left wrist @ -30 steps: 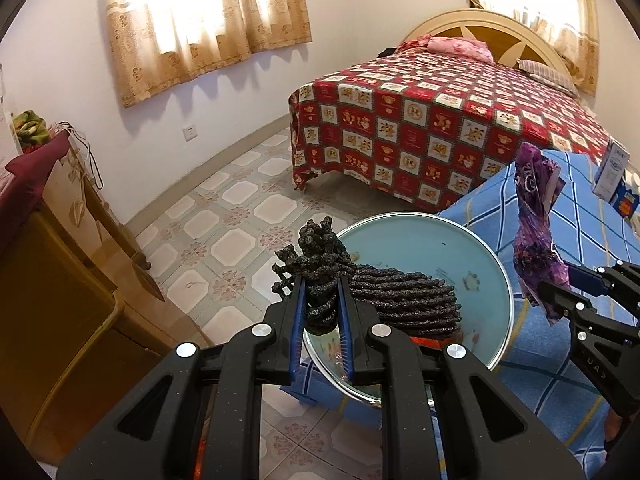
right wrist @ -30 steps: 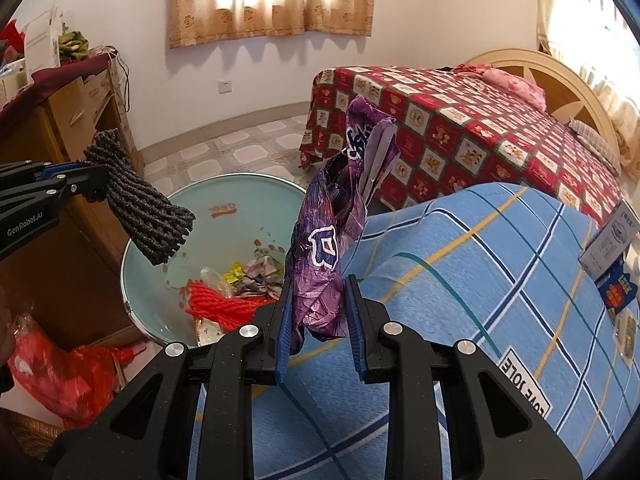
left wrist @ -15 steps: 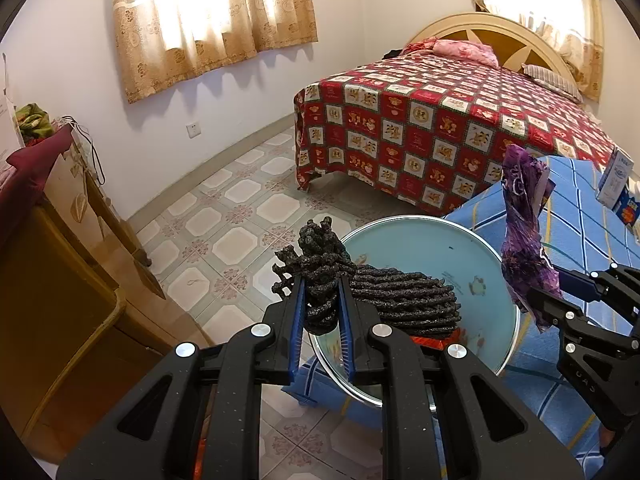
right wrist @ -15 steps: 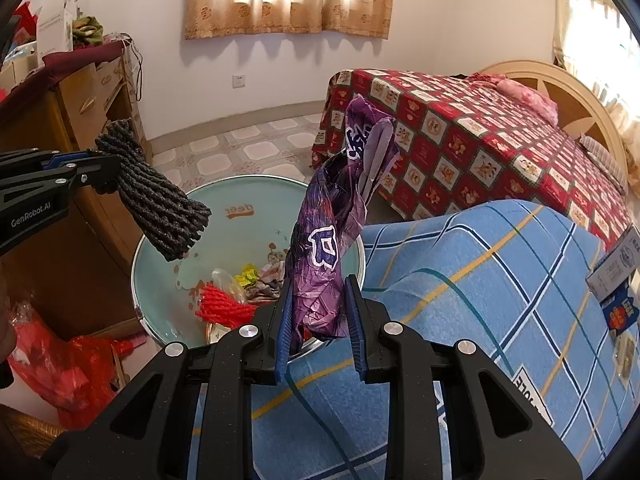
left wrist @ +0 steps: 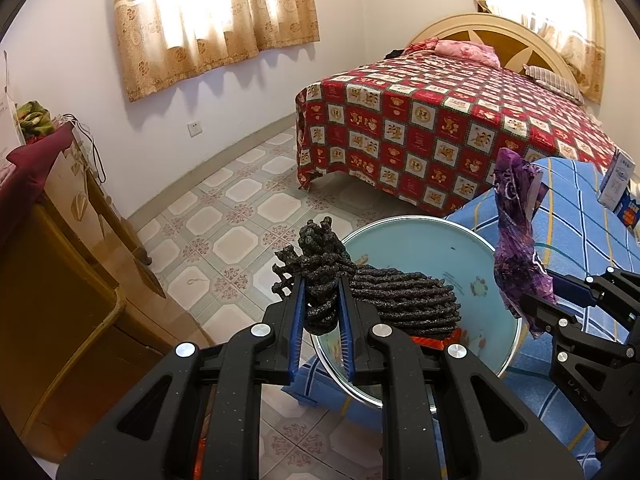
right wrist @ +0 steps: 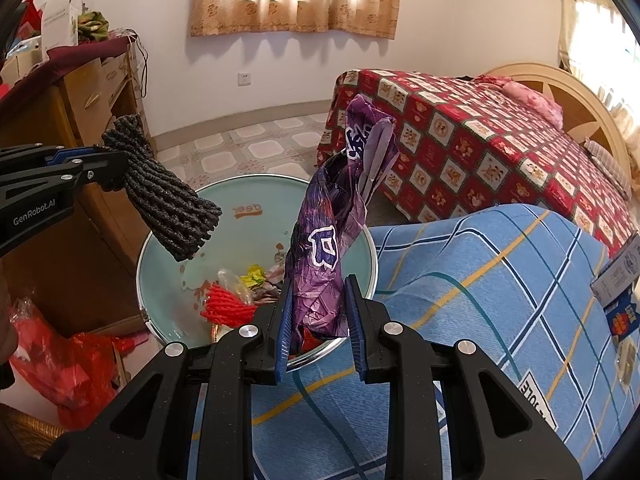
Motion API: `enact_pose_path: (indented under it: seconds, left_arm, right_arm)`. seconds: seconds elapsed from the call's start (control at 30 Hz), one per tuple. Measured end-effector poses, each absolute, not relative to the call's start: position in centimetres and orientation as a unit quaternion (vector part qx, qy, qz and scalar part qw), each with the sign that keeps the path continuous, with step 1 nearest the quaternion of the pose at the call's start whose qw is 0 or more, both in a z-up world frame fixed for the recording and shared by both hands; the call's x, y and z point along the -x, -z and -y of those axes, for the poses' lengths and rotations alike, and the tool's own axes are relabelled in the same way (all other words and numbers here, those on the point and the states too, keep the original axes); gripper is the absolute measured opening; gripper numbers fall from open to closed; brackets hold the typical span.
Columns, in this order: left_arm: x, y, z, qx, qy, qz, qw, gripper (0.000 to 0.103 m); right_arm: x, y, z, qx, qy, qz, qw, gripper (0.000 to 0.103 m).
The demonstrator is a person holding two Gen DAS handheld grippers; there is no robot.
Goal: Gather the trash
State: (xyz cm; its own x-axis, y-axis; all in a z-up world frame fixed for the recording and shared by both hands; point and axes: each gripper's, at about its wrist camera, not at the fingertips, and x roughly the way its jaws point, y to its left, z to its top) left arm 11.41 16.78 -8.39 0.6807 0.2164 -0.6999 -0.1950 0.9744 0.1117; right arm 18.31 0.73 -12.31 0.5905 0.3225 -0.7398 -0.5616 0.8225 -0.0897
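Note:
My left gripper (left wrist: 322,300) is shut on a dark grey rope bundle (left wrist: 396,300), which hangs over the pale green basin (left wrist: 416,240). From the right wrist view the same rope bundle (right wrist: 168,204) droops from the left gripper (right wrist: 108,170) above the basin (right wrist: 256,200). My right gripper (right wrist: 316,312) is shut on a crumpled purple wrapper (right wrist: 336,224), held upright at the basin's right rim. Inside the basin lie a red net (right wrist: 226,310) and other scraps. In the left wrist view the purple wrapper (left wrist: 516,240) stands in the right gripper (left wrist: 536,300).
A blue checked cloth (right wrist: 480,280) covers the surface by the basin, with small boxes (right wrist: 618,296) at its right edge. A red patterned bed (left wrist: 440,120) stands behind. A wooden cabinet (left wrist: 60,272) is on the left, a red plastic bag (right wrist: 68,364) by it. Tiled floor (left wrist: 240,208) lies between.
The right gripper has carried the purple wrapper a little leftward, closer to the basin's rim. The left gripper and rope bundle have kept still over the basin.

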Motion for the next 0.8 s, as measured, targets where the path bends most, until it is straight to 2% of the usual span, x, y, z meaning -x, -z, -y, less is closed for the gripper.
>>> enact_pose_path:
  seconds: [0.37, 0.47, 0.5, 0.53, 0.57, 0.63, 0.67, 0.73, 0.8]
  left_arm:
    - [-11.4, 8.4, -16.6, -0.01, -0.109, -0.383, 0.917, 0.018]
    - [-11.4, 8.4, -16.5, -0.006, -0.107, -0.383, 0.917, 0.022]
    - [-11.5, 8.3, -16.5, -0.003, -0.106, -0.384, 0.917, 0.033]
    - [-11.4, 8.3, -16.4, 0.0, -0.106, -0.383, 0.918, 0.038]
    - [-11.4, 8.2, -16.3, -0.001, -0.107, -0.381, 0.918, 0.041]
    - [-11.3, 8.1, -16.3, 0.002, -0.106, -0.381, 0.918, 0.048]
    - [-11.2, 8.0, -16.3, 0.007, -0.105, -0.38, 0.919, 0.055]
    - [-10.8, 7.5, -16.2, 0.01, -0.104, -0.374, 0.921, 0.057]
    - [-10.1, 6.9, -15.9, 0.011, -0.104, -0.364, 0.926, 0.065]
  right_arm:
    - [-18.6, 12.2, -1.2, 0.166, -0.259, -0.365, 0.879, 0.027]
    - [-18.7, 12.1, -1.2, 0.163, -0.266, -0.364, 0.878, 0.034]
    - [-18.8, 12.0, -1.1, 0.163, -0.266, -0.363, 0.878, 0.035]
    - [-18.7, 12.0, -1.0, 0.161, -0.267, -0.362, 0.879, 0.041]
    - [-18.7, 11.9, -0.8, 0.158, -0.266, -0.361, 0.88, 0.047]
    - [-18.5, 11.9, -0.6, 0.154, -0.266, -0.363, 0.88, 0.049]
    - [-18.3, 11.7, -0.4, 0.152, -0.264, -0.361, 0.881, 0.052]
    - [-17.8, 11.1, 0.2, 0.146, -0.257, -0.354, 0.888, 0.061]
    - [-17.0, 10.7, 1.0, 0.135, -0.246, -0.35, 0.894, 0.062]
